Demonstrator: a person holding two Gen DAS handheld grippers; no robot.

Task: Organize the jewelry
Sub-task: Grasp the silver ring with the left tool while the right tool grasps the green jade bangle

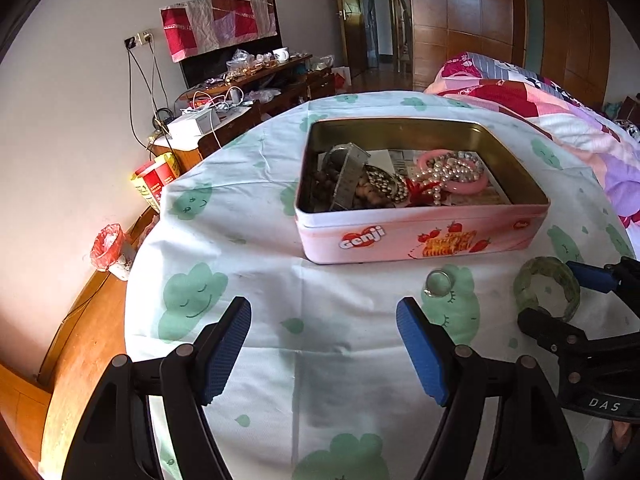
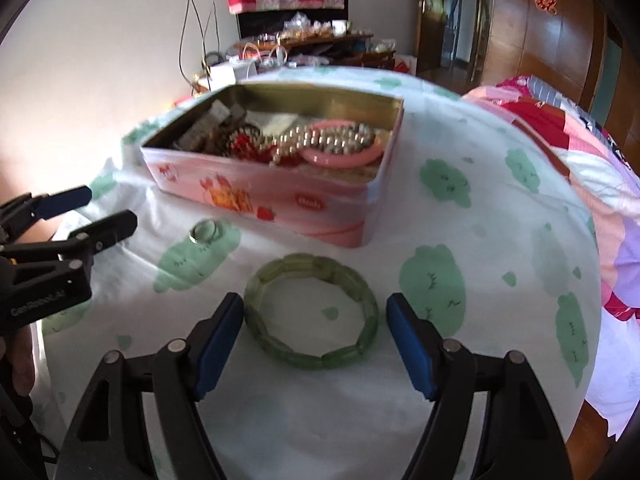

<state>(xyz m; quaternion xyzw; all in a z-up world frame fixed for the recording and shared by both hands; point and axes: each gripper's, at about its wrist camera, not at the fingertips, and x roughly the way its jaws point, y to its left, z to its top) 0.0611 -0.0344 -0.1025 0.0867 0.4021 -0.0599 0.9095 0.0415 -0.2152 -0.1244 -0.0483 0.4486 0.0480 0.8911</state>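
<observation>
A pink Genji tin stands open on the table, holding pearl beads, a pink bangle, brown beads and a mesh piece. A green jade bracelet lies flat on the cloth in front of the tin. A small ring lies to its left. My right gripper is open, its blue pads on either side of the bracelet, not touching it. My left gripper is open and empty over bare cloth, left of the ring.
The round table has a white cloth with green cloud prints. A bed with a pink quilt is at the right. A cluttered wooden cabinet stands behind. A small bin sits on the floor at the left.
</observation>
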